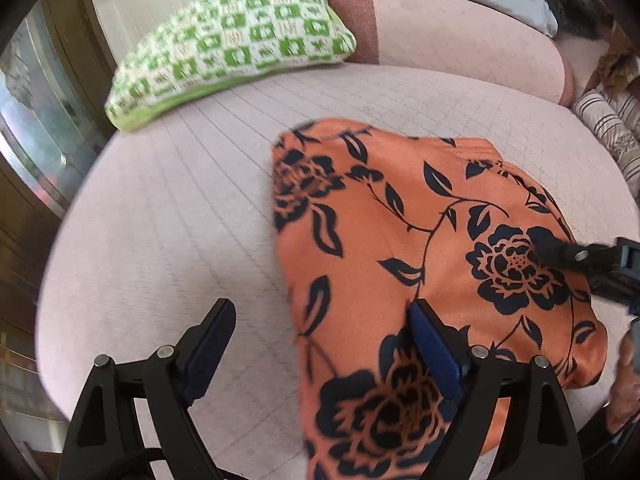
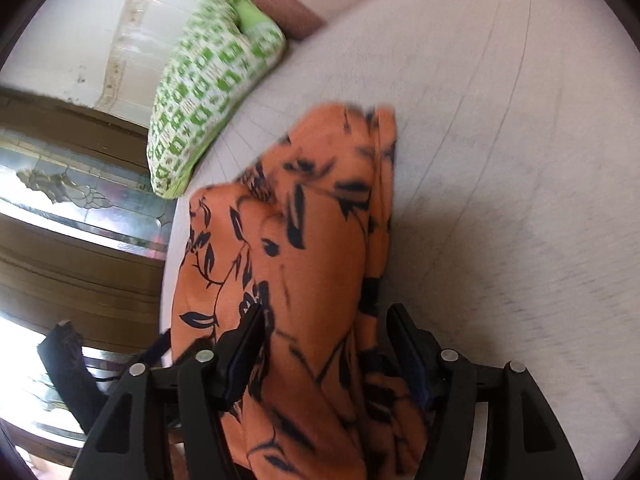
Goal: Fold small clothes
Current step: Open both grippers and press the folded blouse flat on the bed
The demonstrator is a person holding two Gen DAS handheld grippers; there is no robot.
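Observation:
An orange garment with a dark blue flower print (image 1: 400, 208) lies folded over on the pale pink quilted seat (image 1: 180, 200). My left gripper (image 1: 320, 312) is open at the garment's near left edge. Its right finger (image 1: 432, 340) is over the cloth and its left finger over the bare seat. In the right wrist view the garment (image 2: 312, 220) runs away from the camera in a long bunched fold. My right gripper (image 2: 326, 312) stands open astride the fold, and its pads do not pinch the cloth. One of the right gripper's fingers (image 1: 560, 252) reaches in over a printed flower.
A green-and-white checked pillow (image 1: 240, 40) (image 2: 208, 92) lies at the back left of the seat. Beside the pillow is the pink backrest (image 1: 460, 36). Striped fabric (image 1: 612, 128) lies at the far right. A wooden cabinet with glass panes (image 2: 80, 200) stands past the seat's left edge. A hand (image 1: 624, 380) is at the lower right.

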